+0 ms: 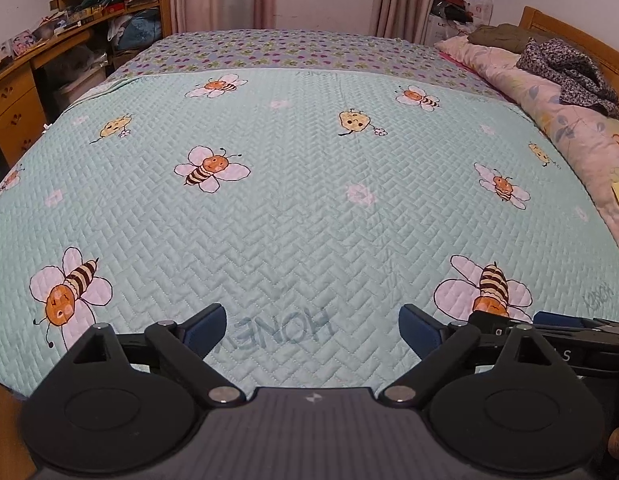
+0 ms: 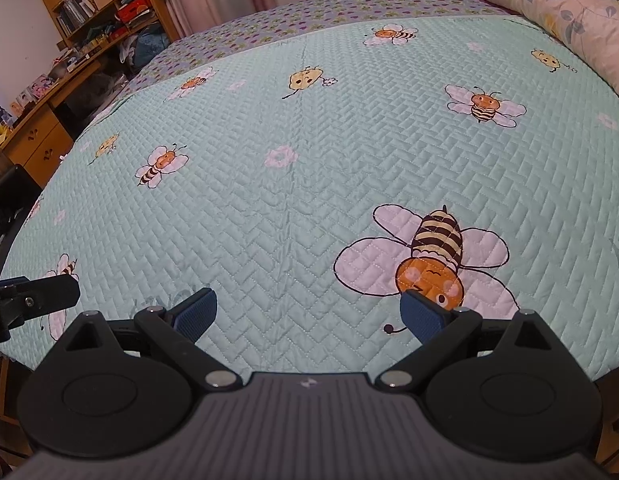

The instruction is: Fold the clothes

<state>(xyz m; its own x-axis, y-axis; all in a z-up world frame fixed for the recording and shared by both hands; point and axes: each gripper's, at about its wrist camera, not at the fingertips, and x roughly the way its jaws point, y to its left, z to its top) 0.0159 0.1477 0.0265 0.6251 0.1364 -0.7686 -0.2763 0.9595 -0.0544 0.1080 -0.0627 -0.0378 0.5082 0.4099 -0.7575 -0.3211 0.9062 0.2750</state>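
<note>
The clothes lie at the upper right of the frame: a dark speckled garment (image 1: 565, 74) rumpled on the pink quilt (image 1: 549, 112), an olive one (image 1: 497, 34) behind it, which may be folded. None lies on the bee bedspread (image 1: 293, 208) at centre. That fits folding still ahead or a pile already put aside. At the bottom, the left gripper (image 1: 312, 330) and right gripper (image 2: 309, 314) hover wide apart, holding nothing
</note>
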